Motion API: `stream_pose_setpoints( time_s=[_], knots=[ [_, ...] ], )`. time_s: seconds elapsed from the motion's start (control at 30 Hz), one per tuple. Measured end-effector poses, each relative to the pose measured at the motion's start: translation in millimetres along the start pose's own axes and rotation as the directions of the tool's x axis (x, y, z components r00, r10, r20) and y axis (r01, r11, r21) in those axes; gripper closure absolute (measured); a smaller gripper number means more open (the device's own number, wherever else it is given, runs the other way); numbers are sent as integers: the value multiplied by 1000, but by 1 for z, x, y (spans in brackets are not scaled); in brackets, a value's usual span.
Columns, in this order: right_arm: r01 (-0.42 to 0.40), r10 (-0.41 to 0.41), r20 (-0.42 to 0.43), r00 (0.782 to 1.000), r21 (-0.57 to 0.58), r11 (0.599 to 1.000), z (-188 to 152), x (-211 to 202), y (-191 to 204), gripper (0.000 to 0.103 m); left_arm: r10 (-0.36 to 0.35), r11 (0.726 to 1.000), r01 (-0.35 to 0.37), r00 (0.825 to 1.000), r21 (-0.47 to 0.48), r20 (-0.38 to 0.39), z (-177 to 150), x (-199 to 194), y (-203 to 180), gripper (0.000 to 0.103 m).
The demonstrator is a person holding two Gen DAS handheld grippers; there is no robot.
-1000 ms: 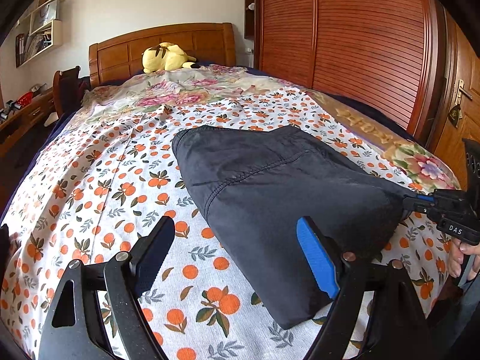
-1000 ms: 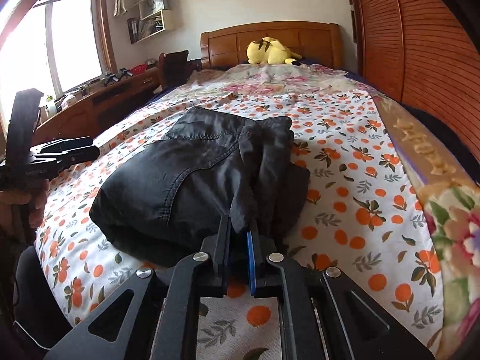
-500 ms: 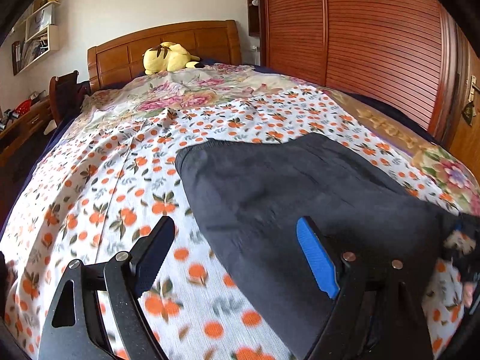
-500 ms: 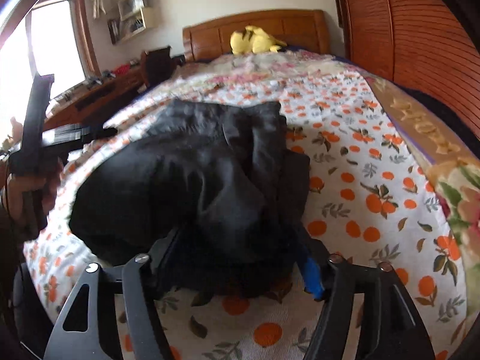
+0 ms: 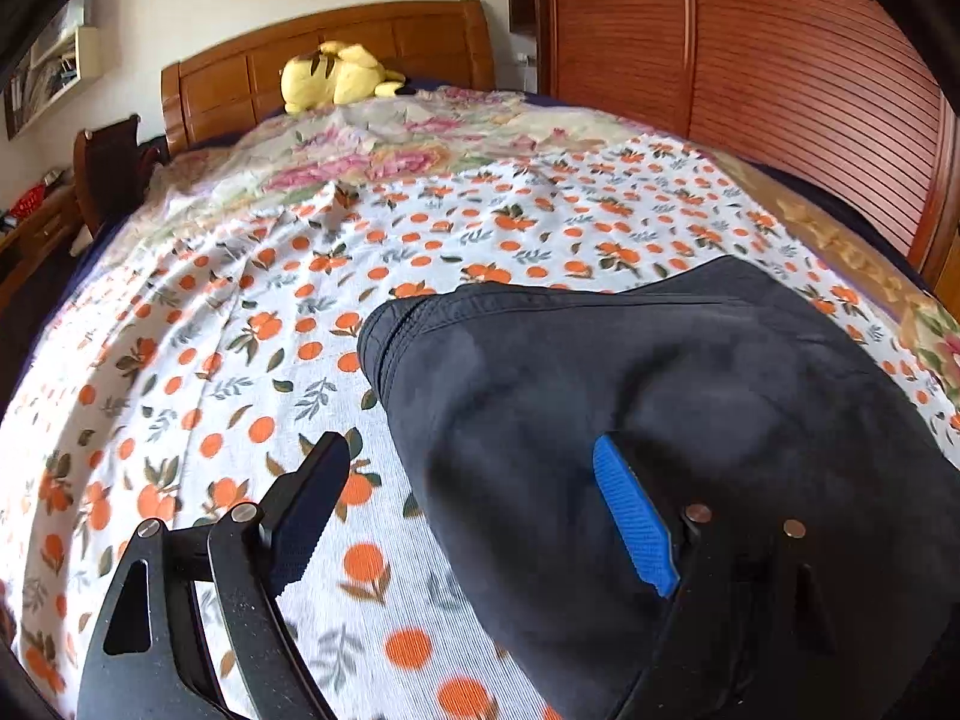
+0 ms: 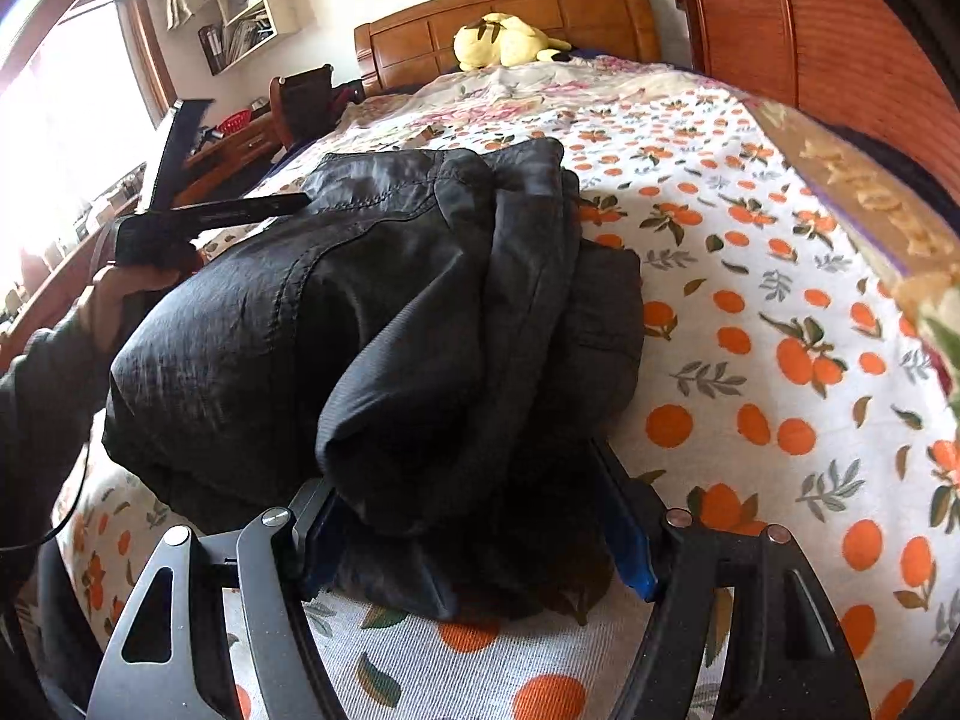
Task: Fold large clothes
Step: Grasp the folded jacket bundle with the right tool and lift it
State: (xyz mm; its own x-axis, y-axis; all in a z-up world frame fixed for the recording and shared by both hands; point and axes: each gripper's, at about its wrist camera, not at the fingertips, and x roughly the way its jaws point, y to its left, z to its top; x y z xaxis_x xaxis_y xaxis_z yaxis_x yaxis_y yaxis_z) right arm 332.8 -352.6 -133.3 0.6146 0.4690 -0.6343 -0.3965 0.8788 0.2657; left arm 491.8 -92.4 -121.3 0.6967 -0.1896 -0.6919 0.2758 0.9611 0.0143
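The right gripper [image 6: 474, 531] sits low in the frame, fingers spread, with a bunched fold of the dark trousers [image 6: 384, 324] lying loose between them after its jaws have just been opening. The trousers are a crumpled, folded heap mid-frame on the orange-print bedsheet [image 6: 780, 312]. The left gripper [image 5: 468, 510], jaws wide, straddles their near left edge. At upper centre, a yellow plush toy [image 5: 336, 75] rests against the wooden headboard [image 5: 240, 78].

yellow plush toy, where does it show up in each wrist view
Left wrist view: the yellow plush toy lies at upper left of centre, against the wooden headboard.
Right wrist view: the yellow plush toy lies at top centre, against the same headboard.
Shared landmark: the folded dark garment on the orange-print sheet.
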Motion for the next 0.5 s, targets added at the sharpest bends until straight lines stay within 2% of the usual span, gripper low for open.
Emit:
stream_pose_setpoints(
  time_s=[0.17,0.23,0.47,0.5],
  knots=[
    [-1,1,-6,1000,3,1000,3,7,1,30,-68,997,67,997,-46,-38,1,18,8,19],
    [-9,9,-11,1000,5,1000,4,9,0,30,-118,988,111,991,-111,-57,0,24,16,19],
    [-31,32,-18,999,14,999,6,14,-4,32,-184,966,166,980,-198,-78,-3,34,22,19],
    [-51,51,-18,999,16,999,6,14,-5,36,-203,961,183,976,-207,-78,-3,34,22,26]
  ],
)
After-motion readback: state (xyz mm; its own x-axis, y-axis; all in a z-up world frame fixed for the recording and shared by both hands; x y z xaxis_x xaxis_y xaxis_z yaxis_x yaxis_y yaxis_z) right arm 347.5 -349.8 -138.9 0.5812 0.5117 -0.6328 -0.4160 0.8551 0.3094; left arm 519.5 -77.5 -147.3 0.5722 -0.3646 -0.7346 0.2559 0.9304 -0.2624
